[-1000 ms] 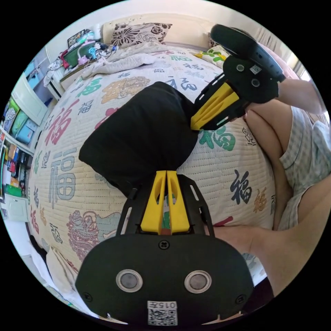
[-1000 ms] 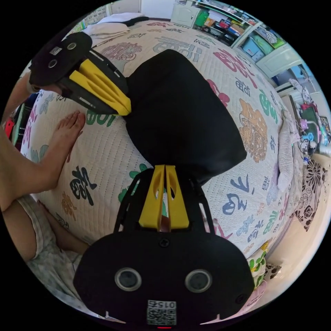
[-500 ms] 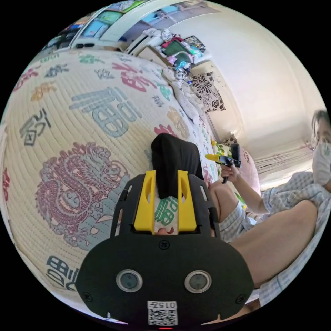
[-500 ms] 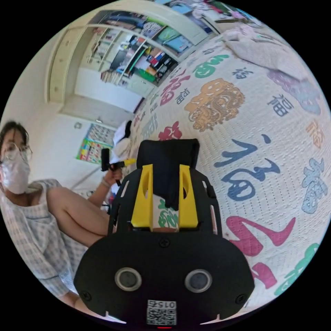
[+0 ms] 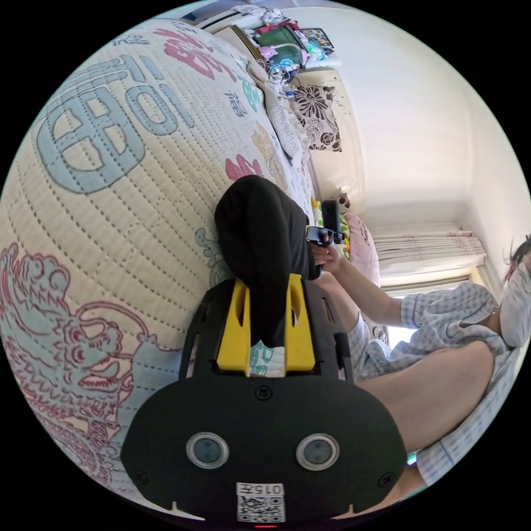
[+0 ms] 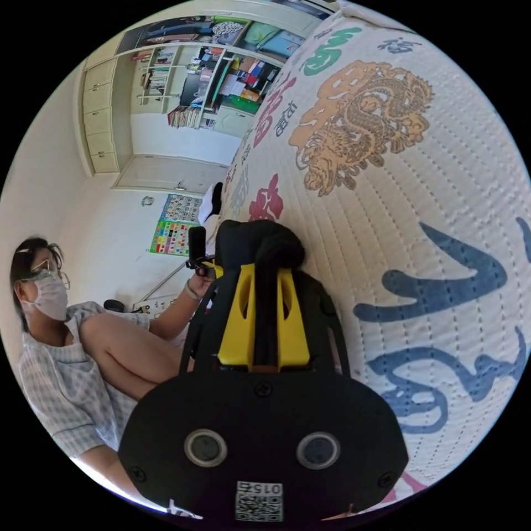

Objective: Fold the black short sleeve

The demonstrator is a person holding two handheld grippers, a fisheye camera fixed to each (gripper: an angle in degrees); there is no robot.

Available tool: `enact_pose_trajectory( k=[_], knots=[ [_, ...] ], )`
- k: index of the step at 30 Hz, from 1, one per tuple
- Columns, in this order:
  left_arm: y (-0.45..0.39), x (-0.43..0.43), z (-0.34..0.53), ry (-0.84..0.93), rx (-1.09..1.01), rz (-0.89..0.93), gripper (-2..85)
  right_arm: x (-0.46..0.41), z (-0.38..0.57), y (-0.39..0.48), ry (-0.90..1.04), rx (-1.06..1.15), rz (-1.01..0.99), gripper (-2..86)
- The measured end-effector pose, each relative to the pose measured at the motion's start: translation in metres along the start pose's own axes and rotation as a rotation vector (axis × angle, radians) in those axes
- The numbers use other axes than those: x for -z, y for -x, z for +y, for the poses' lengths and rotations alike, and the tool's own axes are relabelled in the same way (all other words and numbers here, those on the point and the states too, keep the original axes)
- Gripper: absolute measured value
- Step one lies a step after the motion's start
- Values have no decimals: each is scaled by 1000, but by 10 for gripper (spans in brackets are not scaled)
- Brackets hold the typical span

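On the printed quilt [image 5: 110, 182], folded black short sleeve [image 5: 265, 238] lengthwise between both tools' parted jaws.

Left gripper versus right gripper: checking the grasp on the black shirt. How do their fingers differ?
The left gripper holds its fingers wide apart, quilt showing between them beneath the black short sleeve. The right gripper holds its fingers closer, cloth filling their whole gap. Both straddle the folded garment; whether the right presses it is unclear.
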State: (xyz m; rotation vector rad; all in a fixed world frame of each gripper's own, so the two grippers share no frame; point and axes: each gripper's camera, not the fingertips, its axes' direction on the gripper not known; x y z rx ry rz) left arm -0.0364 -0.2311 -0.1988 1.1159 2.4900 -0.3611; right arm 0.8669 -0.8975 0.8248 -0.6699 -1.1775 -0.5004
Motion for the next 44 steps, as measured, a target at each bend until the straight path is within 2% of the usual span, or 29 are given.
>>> enact_pose_trajectory(
  k=[6,9,12,17,20,25,28,31,33,34,35,37,40,42,44],
  knots=[
    [-34,34,9,-67,-18,66,69,-10,-13,14,4,53,15,55],
    [-56,86,42,-148,-19,95,69,-43,-29,41,60,136,-54,54],
    [-79,165,103,-262,27,27,68,-107,-52,81,168,274,-131,54],
    [-127,299,248,-522,257,-186,64,-263,-80,160,397,473,-271,52],
    [-149,332,313,-626,385,-303,65,-338,-84,186,500,497,-326,51],
    [-129,325,344,-620,642,-531,76,-428,-78,178,658,423,-108,53],
    [-130,298,333,-577,694,-646,83,-424,-80,164,648,420,-219,55],
    [-173,293,317,-587,657,-816,86,-395,-87,147,593,447,-206,54],
    [-211,303,303,-625,653,-1033,83,-373,-93,133,532,404,-193,53],
    [-243,310,289,-713,625,-1214,83,-361,-97,124,492,376,-185,52],
    [-271,317,272,-823,543,-1299,85,-351,-100,118,450,350,-177,52],
    [-289,326,232,-880,386,-1246,98,-343,-103,113,383,330,-173,55],
    [-256,320,144,-750,292,-1019,106,-344,-111,124,268,354,-141,96],
    [-228,303,106,-696,293,-993,106,-355,-120,141,237,396,-77,108],
    [-191,286,81,-663,366,-829,110,-375,-130,175,211,534,14,112]
  ],
)
